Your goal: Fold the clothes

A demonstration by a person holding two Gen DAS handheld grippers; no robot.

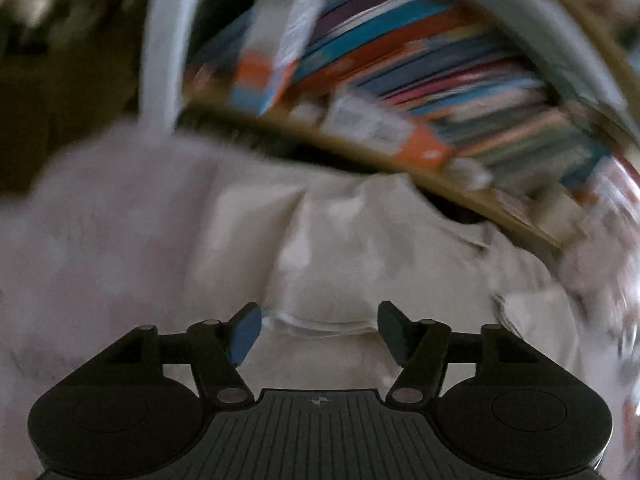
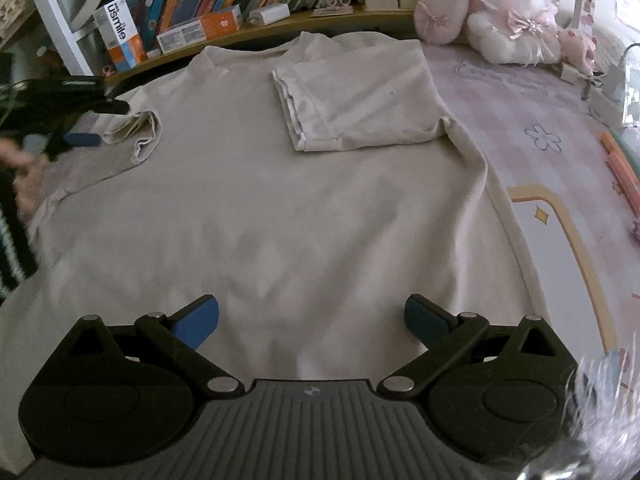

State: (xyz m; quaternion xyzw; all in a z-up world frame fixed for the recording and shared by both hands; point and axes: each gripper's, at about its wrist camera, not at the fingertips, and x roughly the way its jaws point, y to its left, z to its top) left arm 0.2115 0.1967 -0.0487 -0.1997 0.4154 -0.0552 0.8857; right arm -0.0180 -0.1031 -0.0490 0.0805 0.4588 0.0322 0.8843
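Left wrist view, blurred: the left gripper [image 1: 320, 330] holds its fingers apart and empty over the beige shirt [image 1: 320, 248], books [image 1: 400, 60] beyond. Right wrist view: the shirt lies flat on a pink mat [image 2: 540, 120], its right sleeve [image 2: 352, 104] folded across the chest, the left sleeve [image 2: 132, 132] bunched beside the left gripper. The right gripper [image 2: 312, 320] hovers spread and empty above the hem. Soft, light cloth likely sags and creases; hems and shoulder seams look like the surest places to pinch.

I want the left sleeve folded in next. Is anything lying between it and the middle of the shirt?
Nothing visible: the left sleeve lies bunched at the shirt's edge, and the cloth between it and the middle is bare.
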